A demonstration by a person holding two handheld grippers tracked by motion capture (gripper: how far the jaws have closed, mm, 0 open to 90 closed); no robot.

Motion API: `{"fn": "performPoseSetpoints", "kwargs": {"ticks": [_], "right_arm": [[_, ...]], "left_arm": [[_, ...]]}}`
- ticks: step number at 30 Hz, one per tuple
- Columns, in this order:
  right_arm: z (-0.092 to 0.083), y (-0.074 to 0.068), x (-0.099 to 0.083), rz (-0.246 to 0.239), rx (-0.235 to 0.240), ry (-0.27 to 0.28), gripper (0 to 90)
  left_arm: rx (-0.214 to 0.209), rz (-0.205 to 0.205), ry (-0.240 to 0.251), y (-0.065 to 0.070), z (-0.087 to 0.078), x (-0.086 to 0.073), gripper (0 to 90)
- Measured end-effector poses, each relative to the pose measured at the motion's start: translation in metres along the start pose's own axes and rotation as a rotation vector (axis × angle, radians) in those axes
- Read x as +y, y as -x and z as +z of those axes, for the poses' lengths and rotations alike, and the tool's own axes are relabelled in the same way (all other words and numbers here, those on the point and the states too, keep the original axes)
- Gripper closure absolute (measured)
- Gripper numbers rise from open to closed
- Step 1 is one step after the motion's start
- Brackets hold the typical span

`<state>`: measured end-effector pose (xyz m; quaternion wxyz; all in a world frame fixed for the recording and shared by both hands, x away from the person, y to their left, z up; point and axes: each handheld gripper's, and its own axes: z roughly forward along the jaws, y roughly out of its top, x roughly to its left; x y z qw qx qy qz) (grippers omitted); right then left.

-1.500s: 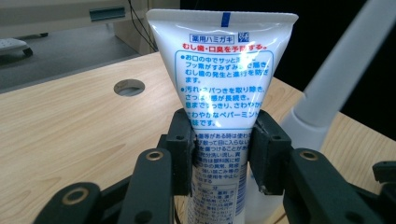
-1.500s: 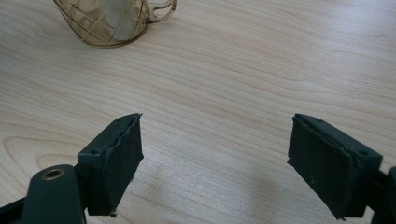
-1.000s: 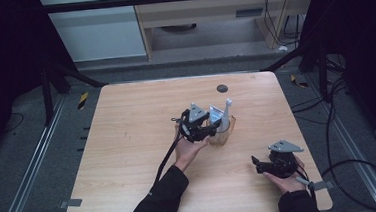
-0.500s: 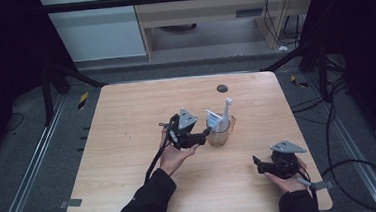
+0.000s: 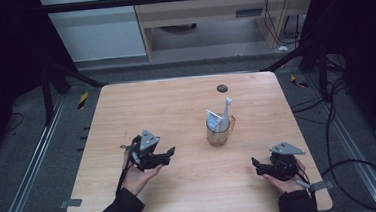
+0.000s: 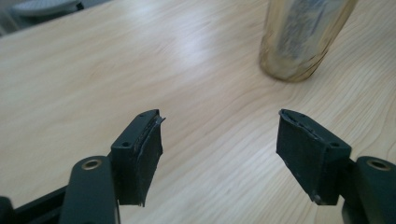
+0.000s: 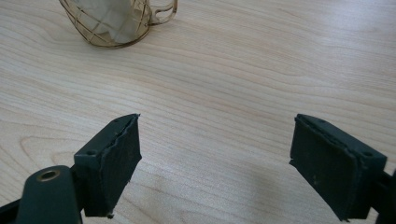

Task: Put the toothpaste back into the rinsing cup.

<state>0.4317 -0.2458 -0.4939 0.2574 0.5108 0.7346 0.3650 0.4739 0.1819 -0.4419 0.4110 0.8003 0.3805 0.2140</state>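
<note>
Two sets of jaws are mine, and both stand wide with only bare wood between them. My left gripper (image 5: 170, 152) has just been spreading its jaws, nothing in them; my right gripper (image 5: 254, 162) hangs low over the worktop (image 5: 166, 107) near its right front corner. Between them, farther back, stands the amber glass cup (image 5: 218, 133), upright, holding a toothbrush (image 5: 225, 112) and a tube (image 5: 212, 118).

A cup (image 5: 218, 133) stands mid-table (image 5: 176, 107), between both claws, toothbrush (image 5: 225, 113) inside.
</note>
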Motion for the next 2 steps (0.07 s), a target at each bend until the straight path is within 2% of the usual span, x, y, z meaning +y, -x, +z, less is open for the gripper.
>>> {"fn": "performPoseSetpoints", "kwargs": {"ticks": [2], "right_arm": [[-0.0002, -0.0002, -0.0005, 0.004, -0.005, -0.005, 16.0]], "left_arm": [[0.013, -0.031, -0.008, -0.0086, -0.0065, -0.0100, 28.8]]}}
